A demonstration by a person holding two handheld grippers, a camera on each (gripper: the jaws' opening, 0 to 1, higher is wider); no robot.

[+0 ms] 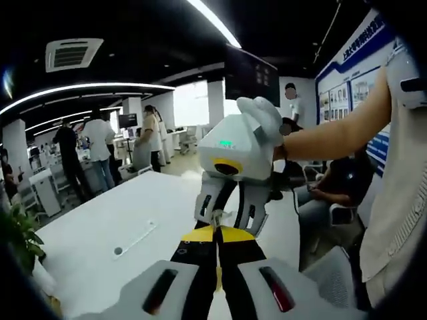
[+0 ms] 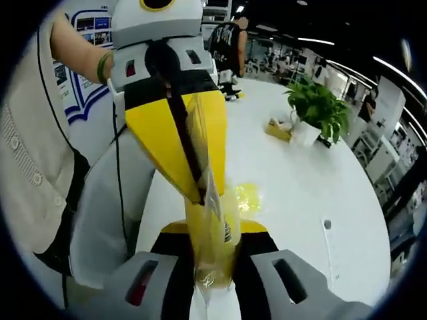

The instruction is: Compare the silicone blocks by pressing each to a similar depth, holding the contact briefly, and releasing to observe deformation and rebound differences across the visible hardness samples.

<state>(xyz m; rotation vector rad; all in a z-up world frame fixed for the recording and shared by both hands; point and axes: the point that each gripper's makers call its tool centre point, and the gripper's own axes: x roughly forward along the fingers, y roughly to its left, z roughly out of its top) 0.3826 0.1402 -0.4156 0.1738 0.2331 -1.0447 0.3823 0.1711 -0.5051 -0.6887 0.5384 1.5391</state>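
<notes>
A clear plastic bag [image 2: 215, 227] with something yellowish inside hangs between both grippers above the white table [image 2: 307, 193]. In the right gripper view, my right gripper [image 2: 213, 230] is shut on the bag's lower part. My left gripper [image 2: 200, 195] comes down from above, its yellow jaws shut on the bag's top edge. In the left gripper view, my left gripper [image 1: 217, 233] is closed tip to tip against the right gripper [image 1: 228, 217], which a gloved hand [image 1: 261, 115] holds. A yellow piece [image 2: 248, 197] lies on the table behind the bag. I cannot make out any silicone blocks.
A potted plant [image 2: 319, 107] and a small yellowish object [image 2: 277, 128] stand at the table's far side. A white strip [image 1: 133, 239] lies on the tabletop. Several people stand in the background [image 1: 100, 143], and one sits by the table [image 1: 333, 193]. Leaves [image 1: 17, 233] show at the left.
</notes>
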